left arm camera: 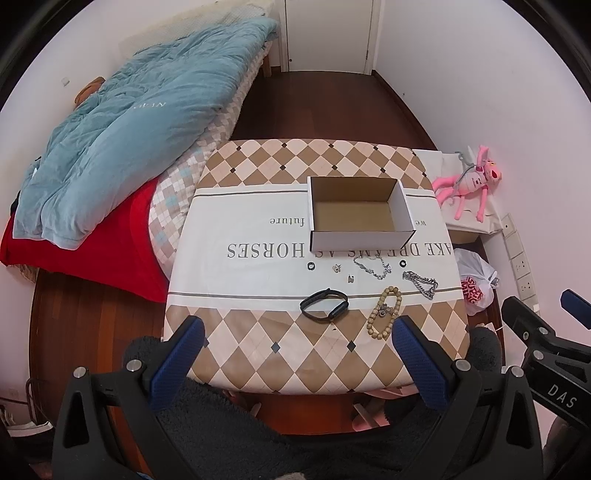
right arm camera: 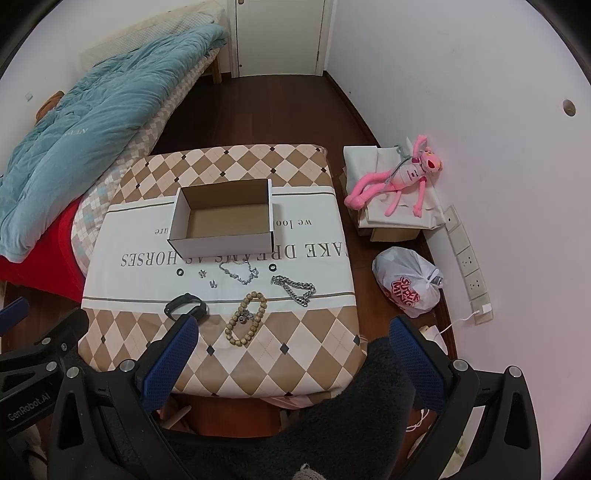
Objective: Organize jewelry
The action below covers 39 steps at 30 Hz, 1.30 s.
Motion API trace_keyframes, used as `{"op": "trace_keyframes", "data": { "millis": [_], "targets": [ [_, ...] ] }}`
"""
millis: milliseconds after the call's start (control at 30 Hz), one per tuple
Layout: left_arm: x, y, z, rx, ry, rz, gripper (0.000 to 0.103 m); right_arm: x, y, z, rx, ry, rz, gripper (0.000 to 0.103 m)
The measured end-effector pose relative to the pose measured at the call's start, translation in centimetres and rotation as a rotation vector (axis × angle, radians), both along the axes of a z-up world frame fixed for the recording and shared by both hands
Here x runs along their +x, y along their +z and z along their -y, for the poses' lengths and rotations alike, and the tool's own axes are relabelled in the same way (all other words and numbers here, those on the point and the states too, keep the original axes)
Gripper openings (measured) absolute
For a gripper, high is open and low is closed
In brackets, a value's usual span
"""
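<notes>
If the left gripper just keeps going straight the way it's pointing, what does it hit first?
Probably the black fitness band: it lies nearest ahead of the open left gripper, roughly centred between the fingers. Depth is unclear; the gripper may sit above the checkered tablecloth.

This is a bedroom in a home. A bed (left arm camera: 192,147) runs along the left wall, its checked sheet covered by a rumpled teal quilt (left arm camera: 140,122) and a red blanket (left arm camera: 92,243). The floor (left arm camera: 321,103) is dark wood boards, the walls (right arm camera: 461,74) plain white, and a white door (right arm camera: 277,33) closes off the far end. By the right wall a pink plush toy (right arm camera: 402,177) lies on a stack of boxes, near a knotted plastic shopping bag (right arm camera: 406,280) on the floor. A row of wall sockets (right arm camera: 467,258) sits low beside them. A diamond-patterned printed cloth (left arm camera: 295,350) covers the bench in the middle.
</notes>
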<state>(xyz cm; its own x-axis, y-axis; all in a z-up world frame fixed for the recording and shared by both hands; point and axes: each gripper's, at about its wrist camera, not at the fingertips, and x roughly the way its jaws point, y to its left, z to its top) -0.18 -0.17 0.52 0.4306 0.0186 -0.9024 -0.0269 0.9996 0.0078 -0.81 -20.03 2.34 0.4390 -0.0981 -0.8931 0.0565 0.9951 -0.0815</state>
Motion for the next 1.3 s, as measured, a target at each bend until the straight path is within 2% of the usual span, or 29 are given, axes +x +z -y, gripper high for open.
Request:
{"op": "trace_keyframes", "data": {
  "millis": [200, 1233, 1300],
  "targets": [
    [0.0, 0.0, -0.1, 0.000, 0.000, 0.001, 0.103, 0.5, 0.8, -0.1, -0.001, 0.002, 0.001, 0.103],
    [0.4, 0.4, -0.5, 0.001, 0.007, 0.004, 0.103, -0.2, 0.1, -0.3, -0.003, 0.001, 0.009, 0.103],
    [0.4, 0.3, -0.6, -0.010, 0.013, -0.002, 0.103, 0.4, 1.0, -0.4, -0.003, 0.001, 0.010, 0.103]
  ]
}}
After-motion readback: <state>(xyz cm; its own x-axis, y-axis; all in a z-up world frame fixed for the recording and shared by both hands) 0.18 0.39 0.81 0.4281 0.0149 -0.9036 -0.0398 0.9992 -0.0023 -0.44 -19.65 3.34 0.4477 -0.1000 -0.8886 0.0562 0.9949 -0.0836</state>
